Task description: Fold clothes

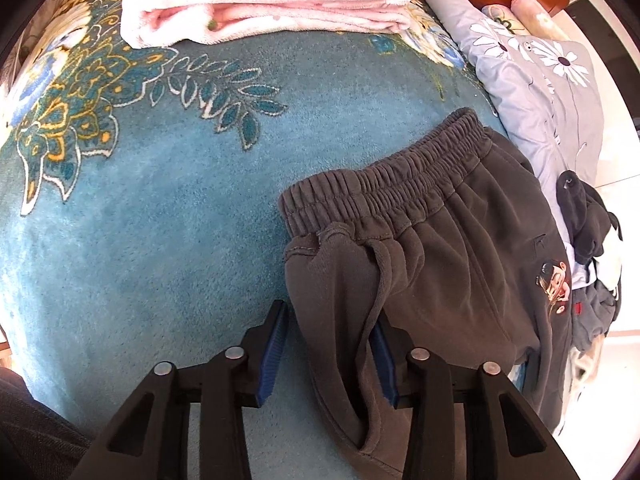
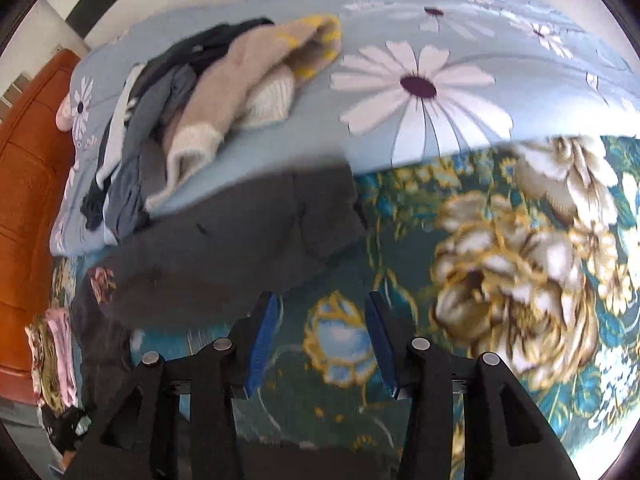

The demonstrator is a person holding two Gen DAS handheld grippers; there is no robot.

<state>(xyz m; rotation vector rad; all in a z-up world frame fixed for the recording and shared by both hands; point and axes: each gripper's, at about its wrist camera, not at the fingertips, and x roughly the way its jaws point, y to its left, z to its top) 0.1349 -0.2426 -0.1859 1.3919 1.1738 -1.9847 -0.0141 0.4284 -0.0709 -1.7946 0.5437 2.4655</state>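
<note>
I see the big blue flowered blanket (image 1: 140,240). On it lie the dark grey soft pants (image 1: 420,248), their edge between my left gripper's (image 1: 332,344) wide-apart fingers. My right gripper (image 2: 320,336), beside the pants (image 2: 240,240), is spread apart, holding nothing.

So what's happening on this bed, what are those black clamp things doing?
Someone is folding laundry with two hand-held grippers. The left hand-held gripper is open, straddling the edge of dark grey sweatpants on a blue floral blanket. The right hand-held gripper hovers open, holding nothing. A pink folded garment is already stacked.
</note>
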